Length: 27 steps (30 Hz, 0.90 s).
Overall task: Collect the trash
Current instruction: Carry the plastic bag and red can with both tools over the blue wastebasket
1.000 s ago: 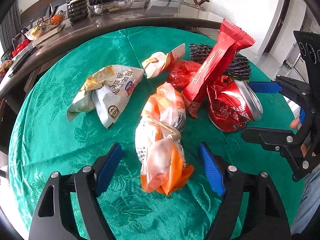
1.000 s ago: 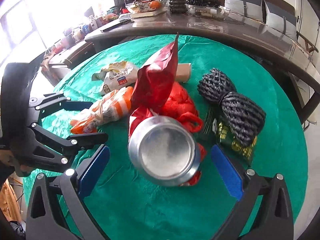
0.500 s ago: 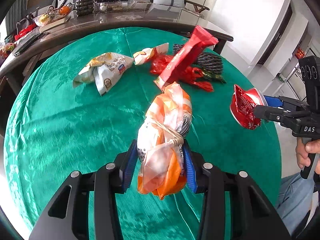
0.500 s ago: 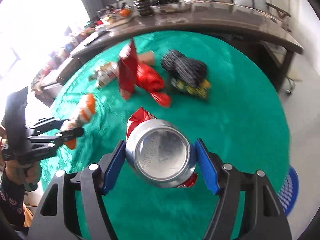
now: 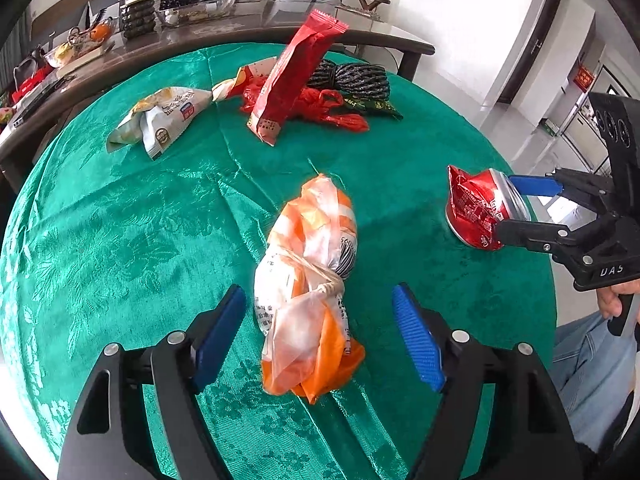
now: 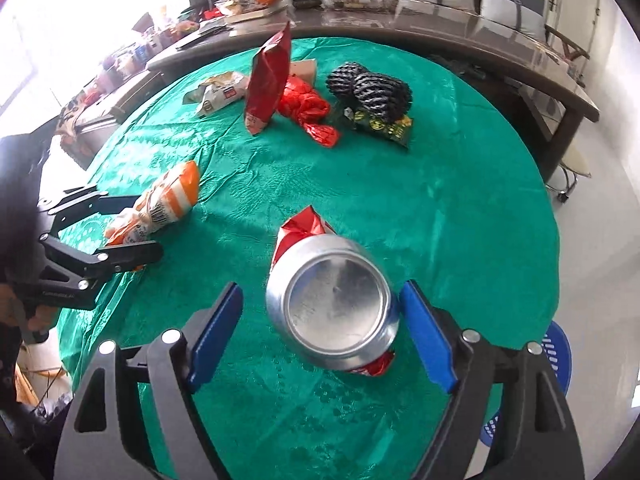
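An orange and white tied plastic bag (image 5: 310, 304) lies on the green tablecloth between the open jaws of my left gripper (image 5: 318, 336); it also shows in the right wrist view (image 6: 160, 208). A crushed red can (image 6: 332, 300) lies on the cloth between the open jaws of my right gripper (image 6: 320, 336), silver base toward the camera; it shows at the right in the left wrist view (image 5: 480, 210). Neither pad touches its item.
At the far side lie a red snack wrapper (image 5: 292, 76), a red plastic bag (image 5: 320, 108), a white snack bag (image 5: 164, 118), a black mesh bundle (image 6: 372, 90). A blue basket (image 6: 556, 356) stands on the floor by the table's right edge. A cluttered dark counter (image 5: 224, 28) stands behind.
Both grippers carried their items toward the near table edge, then opened; the bag and the can now lie on the cloth between the spread jaws.
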{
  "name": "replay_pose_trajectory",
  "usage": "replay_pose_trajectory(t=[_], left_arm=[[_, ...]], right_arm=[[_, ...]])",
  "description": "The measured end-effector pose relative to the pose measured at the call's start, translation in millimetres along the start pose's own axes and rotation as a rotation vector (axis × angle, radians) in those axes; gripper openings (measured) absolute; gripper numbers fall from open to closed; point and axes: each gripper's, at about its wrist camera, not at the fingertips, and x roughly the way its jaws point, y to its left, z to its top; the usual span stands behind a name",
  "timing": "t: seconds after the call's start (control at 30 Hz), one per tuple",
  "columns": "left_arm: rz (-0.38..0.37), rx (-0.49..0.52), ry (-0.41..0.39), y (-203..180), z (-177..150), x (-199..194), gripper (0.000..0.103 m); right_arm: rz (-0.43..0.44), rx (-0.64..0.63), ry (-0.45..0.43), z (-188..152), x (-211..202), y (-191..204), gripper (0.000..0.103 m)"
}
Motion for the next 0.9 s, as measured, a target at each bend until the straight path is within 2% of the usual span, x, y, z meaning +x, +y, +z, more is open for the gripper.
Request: replay_pose_trajectory(t=[0.2,0.3,0.33,0.37,0.4,0.5,0.57,0.63,0.77,0.9], left_arm=[[0.003,0.021,0.038,3.8,6.3,9.2,0.075],[0.038,0.058,0.053,0.7,8.1,11.6,0.065],[0.059,0.076,0.059,-1.3,8.2,12.5,0.054],[0.083,0.089,0.059,-2.9,9.3,13.5,0.042],[0.094,0.095,0.059,-3.3,9.9,12.9,0.042],[0.037,0.049,0.044,-1.4,11.5,4.6,0.041],[0.04,0.053,0.023,-8.7,14.3,-0.3,0.041],[0.012,0.049,0.009,-19.3,18.8,-4.1,0.041],[-0.059,0.061,-0.017,-57.0,32.6,-8.0,0.041],[-0.14,0.105,-0.026,-112.8,51.7,0.3,0.041]], right_arm=[[0.001,-0.06,0.026,4.1,4.3,-3.0,0.079],[0.013,-0.061,0.02,4.1,1.9,-5.2,0.076],[0.027,-0.057,0.023,3.9,0.7,-5.8,0.064],[0.03,-0.051,0.026,3.7,-1.0,-5.9,0.064],[0.025,-0.048,0.014,3.4,-4.5,-5.9,0.064],[0.033,-0.024,-0.025,1.3,-16.6,-8.7,0.064],[0.044,0.023,-0.055,-0.8,-26.8,-18.0,0.064],[0.05,0.07,-0.079,-2.0,-36.2,-31.3,0.064],[0.022,0.18,-0.134,-14.1,-64.2,-76.2,0.064],[-0.079,0.295,-0.157,-40.9,-90.2,-136.0,0.064]])
